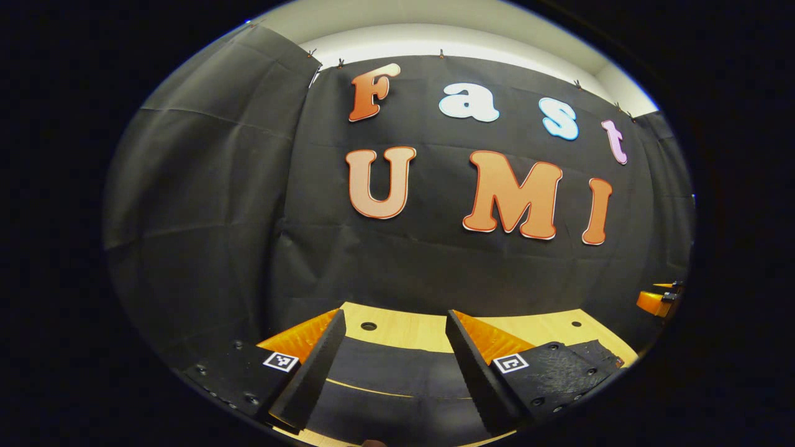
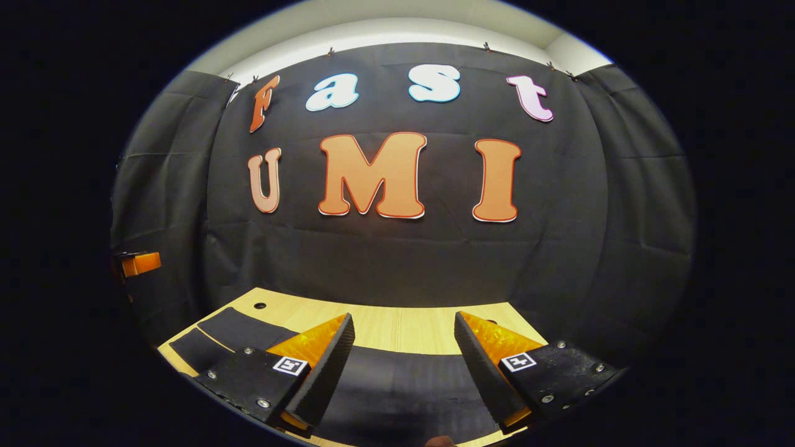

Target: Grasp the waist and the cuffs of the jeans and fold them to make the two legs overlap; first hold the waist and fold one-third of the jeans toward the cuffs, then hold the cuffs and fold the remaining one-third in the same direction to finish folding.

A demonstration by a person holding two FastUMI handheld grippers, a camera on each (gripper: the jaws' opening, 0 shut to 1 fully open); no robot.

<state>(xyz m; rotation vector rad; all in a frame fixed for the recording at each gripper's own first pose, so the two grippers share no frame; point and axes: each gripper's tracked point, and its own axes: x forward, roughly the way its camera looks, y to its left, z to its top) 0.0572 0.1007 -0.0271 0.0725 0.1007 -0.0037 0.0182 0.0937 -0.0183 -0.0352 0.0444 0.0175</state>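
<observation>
Left hand-held gripper [image 1: 394,347]: fingers spread wide, holding nothing.
Right hand-held gripper [image 2: 404,347]: fingers spread, holding nothing.
Dark denim jeans [image 2: 397,379]: lying flat on the light wooden surface [image 2: 404,326], below both.

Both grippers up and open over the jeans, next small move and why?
Probably lower both toward the cloth. The left gripper and right gripper are open with nothing between their fingers, pointed at the booth wall, while the dark jeans lie flat on the wooden table below. Which edge is the waist I cannot tell.
</observation>
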